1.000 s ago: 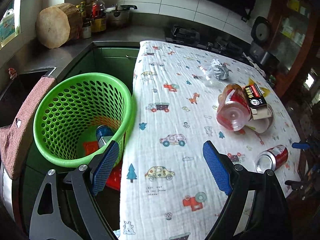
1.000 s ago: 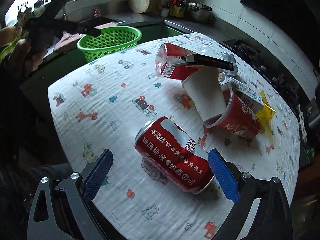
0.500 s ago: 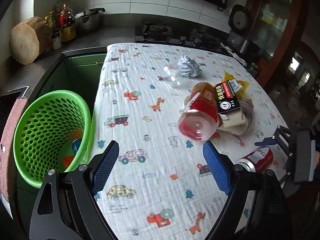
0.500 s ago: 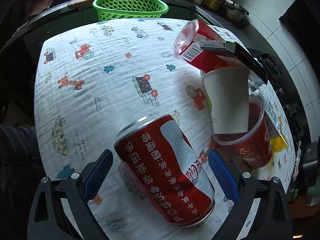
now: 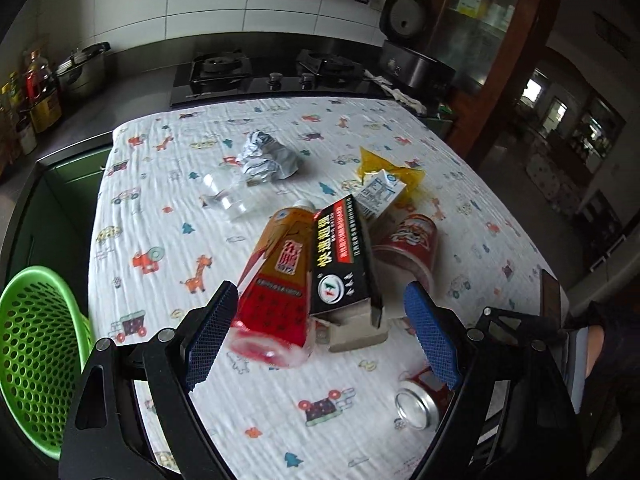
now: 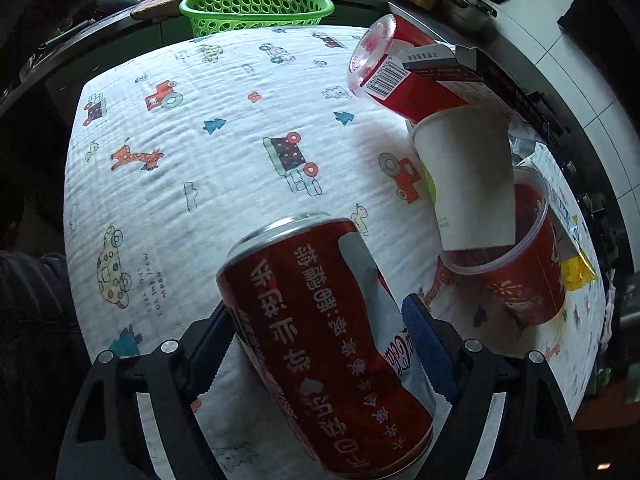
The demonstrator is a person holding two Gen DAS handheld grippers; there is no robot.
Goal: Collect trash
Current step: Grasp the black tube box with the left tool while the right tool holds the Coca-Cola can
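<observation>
Green perforated plastic is seen in the basket point(image 6: 256, 6), set off the far edge of the surface point(image 6: 224, 184) in the right wrist view; its contents cannot be made out. The surface is covered by a white cloth printed with cars, giraffes and trees.

A red plastic tub point(image 6: 524, 276) is lying on its side with a white paper cup point(image 6: 468, 176) pushed base-outward into its mouth. A clear bottle with a red label point(image 5: 276, 284) is lying on the surface, with a barcode visible on its label in the right wrist view. A black carton point(image 5: 344, 264) with gold Chinese characters and a round emblem is resting across the bottle. Behind these a small white carton point(image 5: 378, 192) and a yellow wrapper point(image 5: 400, 168) are noted, and farther back a crumpled foil wad point(image 5: 266, 156) beside a clear plastic piece point(image 5: 226, 200).

The left tool point(image 5: 320, 332) is held wide apart, with the bottle's base and the black carton's end between its blue pads; no contact is evident.

The right tool point(image 6: 316, 344) is closed on a dented red can point(image 6: 324, 340) bearing white Chinese writing and a partly legible "Coca-Cola" script. The can appears raised off the cloth.
</observation>
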